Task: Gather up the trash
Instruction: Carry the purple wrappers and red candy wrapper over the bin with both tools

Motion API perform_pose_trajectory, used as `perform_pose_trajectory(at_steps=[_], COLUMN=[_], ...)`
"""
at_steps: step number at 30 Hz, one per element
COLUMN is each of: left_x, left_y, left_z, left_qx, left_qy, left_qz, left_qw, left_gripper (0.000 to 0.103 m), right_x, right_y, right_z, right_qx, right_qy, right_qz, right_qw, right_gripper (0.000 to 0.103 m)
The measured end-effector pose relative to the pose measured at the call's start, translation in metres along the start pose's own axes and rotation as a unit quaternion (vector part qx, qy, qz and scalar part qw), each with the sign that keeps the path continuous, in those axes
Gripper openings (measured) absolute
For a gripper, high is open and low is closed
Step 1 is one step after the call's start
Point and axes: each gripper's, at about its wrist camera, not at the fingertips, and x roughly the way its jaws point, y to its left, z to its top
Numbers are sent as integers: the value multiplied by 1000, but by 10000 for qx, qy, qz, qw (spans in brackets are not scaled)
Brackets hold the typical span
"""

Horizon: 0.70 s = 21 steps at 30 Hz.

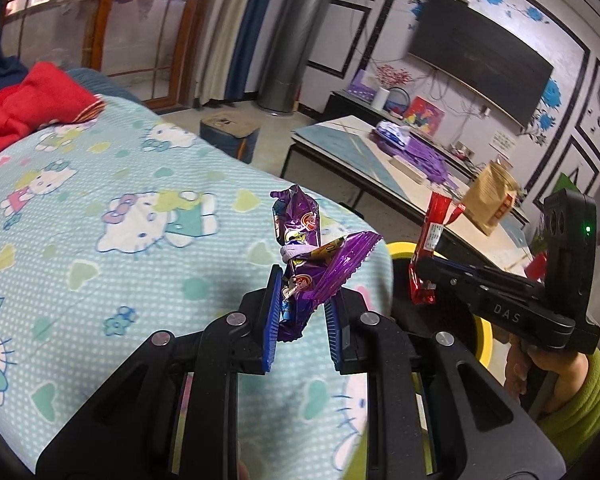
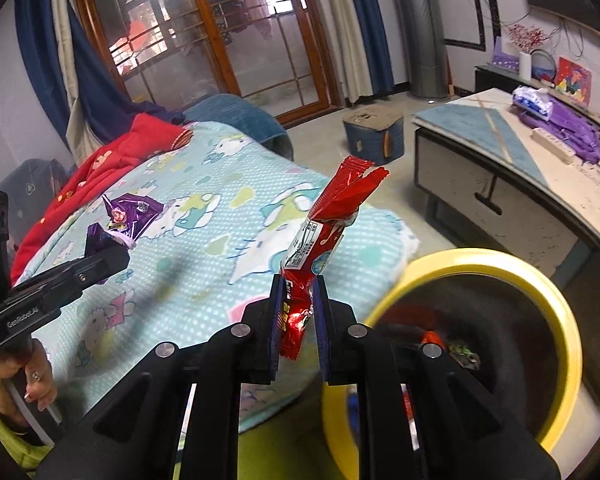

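Purple snack wrapper (image 1: 300, 264): crumpled foil w/ printed logos, standing roughly upright, lower end pinched betw. the left gripper's (image 1: 302, 312) blue pads, upper part fanning out above the Hello Kitty blanket (image 1: 120, 208). Red snack wrapper (image 2: 320, 248): long, torn open at top, white label panel on its side, tilted up-right, bottom clamped in the right gripper (image 2: 298, 312). Yellow-rimmed bin (image 2: 556, 292): dark inside, some trash at bottom, just right of the red wrapper.
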Motion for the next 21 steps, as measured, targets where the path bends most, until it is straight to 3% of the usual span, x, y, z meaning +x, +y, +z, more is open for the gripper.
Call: perform_pose_trajectory(at_steps=[21], left_x=[13], left_y=[-76], left_z=[-11], left_qx=[835], left_qy=[70], left_qz=[-390], left_qw=[9957], left_gripper=[14], right_x=[-53], right_y=[-58], right_z=[-25], right_qx=[317], right_qy=[-326], right_qz=[-611], right_qw=[9971], right_gripper=[14])
